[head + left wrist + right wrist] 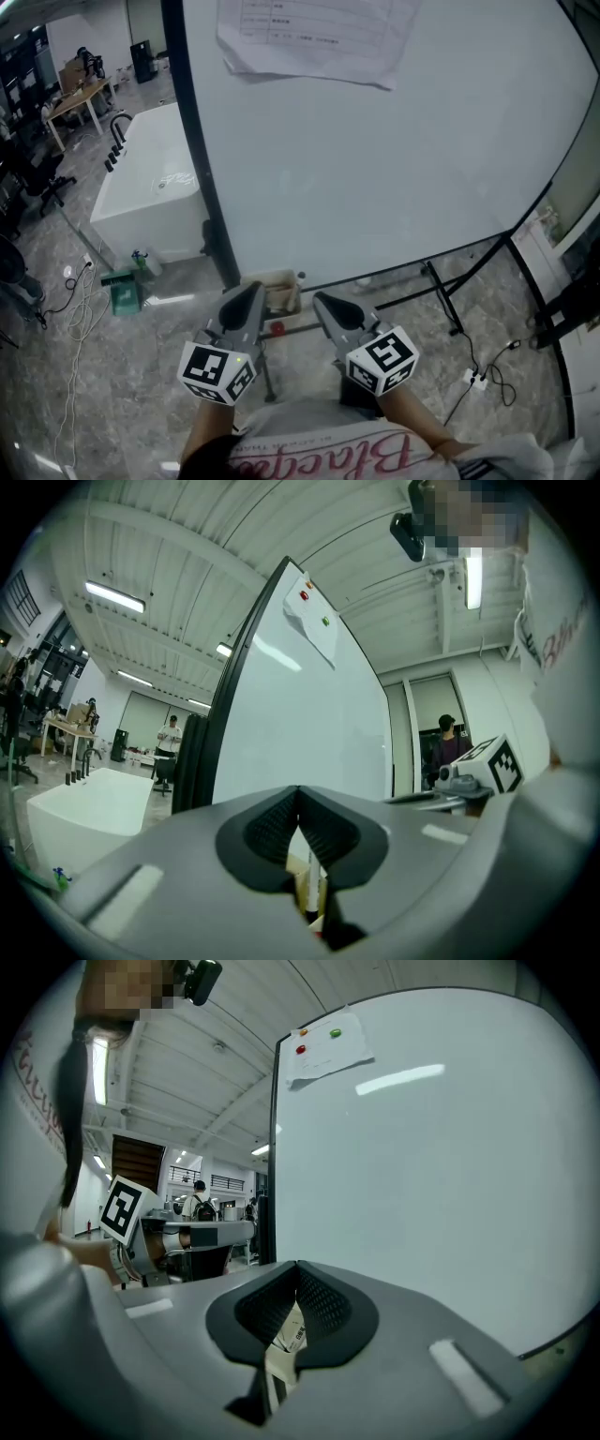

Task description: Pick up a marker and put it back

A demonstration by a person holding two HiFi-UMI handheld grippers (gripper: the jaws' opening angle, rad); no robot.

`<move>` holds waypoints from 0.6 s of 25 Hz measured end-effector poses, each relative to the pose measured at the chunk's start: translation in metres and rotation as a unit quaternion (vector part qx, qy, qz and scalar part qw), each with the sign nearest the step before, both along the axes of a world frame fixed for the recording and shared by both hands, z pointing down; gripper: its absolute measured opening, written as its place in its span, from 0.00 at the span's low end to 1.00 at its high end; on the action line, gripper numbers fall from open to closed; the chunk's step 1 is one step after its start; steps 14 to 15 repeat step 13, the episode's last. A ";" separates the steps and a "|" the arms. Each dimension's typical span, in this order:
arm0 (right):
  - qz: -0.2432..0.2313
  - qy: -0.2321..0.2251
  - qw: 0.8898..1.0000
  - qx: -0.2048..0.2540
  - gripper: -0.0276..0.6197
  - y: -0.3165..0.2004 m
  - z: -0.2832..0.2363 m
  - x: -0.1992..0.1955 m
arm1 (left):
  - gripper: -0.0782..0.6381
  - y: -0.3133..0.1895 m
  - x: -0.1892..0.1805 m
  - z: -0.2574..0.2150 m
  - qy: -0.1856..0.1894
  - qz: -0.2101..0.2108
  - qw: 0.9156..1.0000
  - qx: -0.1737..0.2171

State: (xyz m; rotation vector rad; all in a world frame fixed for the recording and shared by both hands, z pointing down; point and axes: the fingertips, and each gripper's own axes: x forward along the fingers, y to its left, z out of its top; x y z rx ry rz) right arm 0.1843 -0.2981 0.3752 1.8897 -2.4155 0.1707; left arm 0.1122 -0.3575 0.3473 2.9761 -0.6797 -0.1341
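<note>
Slim white marker [312, 889], upright

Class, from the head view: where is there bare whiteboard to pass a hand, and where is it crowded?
Bare: the whiteboard below the papers, across to its right edge. Crowded: its lower left corner, where the small box sits just ahead of the left gripper and right gripper, both with jaws shut.
</note>
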 end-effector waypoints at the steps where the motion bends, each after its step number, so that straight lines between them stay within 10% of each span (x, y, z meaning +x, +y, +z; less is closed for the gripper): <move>1: 0.001 0.002 1.000 0.000 0.05 0.000 0.000 0.001 | 0.11 0.000 0.000 -0.001 0.003 -0.001 1.000 0.002; 15: -0.003 0.002 1.000 0.004 0.05 -0.004 -0.001 0.001 | 0.11 0.003 0.008 0.002 -0.001 0.006 1.000 0.008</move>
